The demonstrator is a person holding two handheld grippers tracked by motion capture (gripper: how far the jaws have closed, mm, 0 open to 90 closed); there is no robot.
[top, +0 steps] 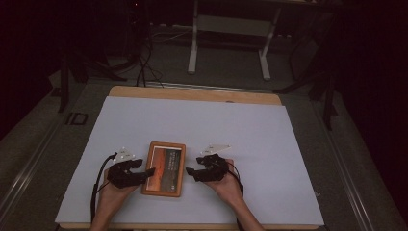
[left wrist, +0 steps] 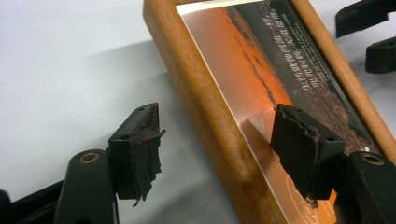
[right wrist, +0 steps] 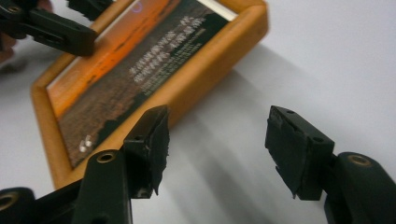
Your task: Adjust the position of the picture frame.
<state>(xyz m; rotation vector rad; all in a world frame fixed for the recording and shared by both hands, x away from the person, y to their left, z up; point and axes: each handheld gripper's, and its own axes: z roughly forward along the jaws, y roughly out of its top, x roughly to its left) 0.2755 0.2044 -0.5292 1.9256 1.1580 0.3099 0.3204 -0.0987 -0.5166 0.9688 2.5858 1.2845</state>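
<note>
Straddling the wooden picture frame's [left wrist: 219,135] edge, the left gripper [left wrist: 224,149] gaped open, one jaw over the glass [left wrist: 261,88]; clamping there risked scratching it. Right gripper [right wrist: 215,140], open too, sat beside the frame, gripping nothing.

Pale sheet [top: 202,130] over a wooden table [top: 192,93]; white desk legs [top: 193,48] and dark cables [top: 142,67] behind.

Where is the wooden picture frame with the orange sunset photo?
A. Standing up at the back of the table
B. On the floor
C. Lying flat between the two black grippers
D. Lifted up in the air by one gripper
C: the wooden picture frame with the orange sunset photo lies flat on the white table sheet, with the left gripper and the right gripper at its two long sides.
</note>
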